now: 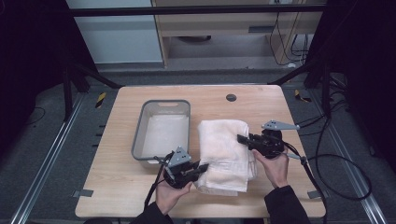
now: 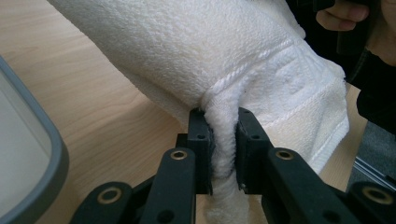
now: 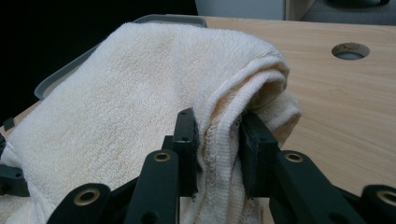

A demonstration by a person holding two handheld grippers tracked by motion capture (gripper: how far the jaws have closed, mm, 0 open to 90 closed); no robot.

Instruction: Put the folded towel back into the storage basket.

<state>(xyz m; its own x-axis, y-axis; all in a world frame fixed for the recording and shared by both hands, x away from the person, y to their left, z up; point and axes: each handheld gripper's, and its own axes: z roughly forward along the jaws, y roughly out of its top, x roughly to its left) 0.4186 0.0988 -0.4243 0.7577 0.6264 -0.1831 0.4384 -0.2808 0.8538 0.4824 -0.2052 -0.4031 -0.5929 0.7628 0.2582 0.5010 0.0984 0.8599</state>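
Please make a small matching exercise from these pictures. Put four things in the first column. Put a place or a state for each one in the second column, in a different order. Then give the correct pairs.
Things:
1. white towel
2. grey bin
3. left gripper
4. round hole

Places or states:
A. in the tabletop near the far edge
B. folded, on the table between the two grippers
C. shut on the towel's near left corner
D. stands on the table to the left of the towel

Pairs: 1-B, 2-D, 3-C, 4-A
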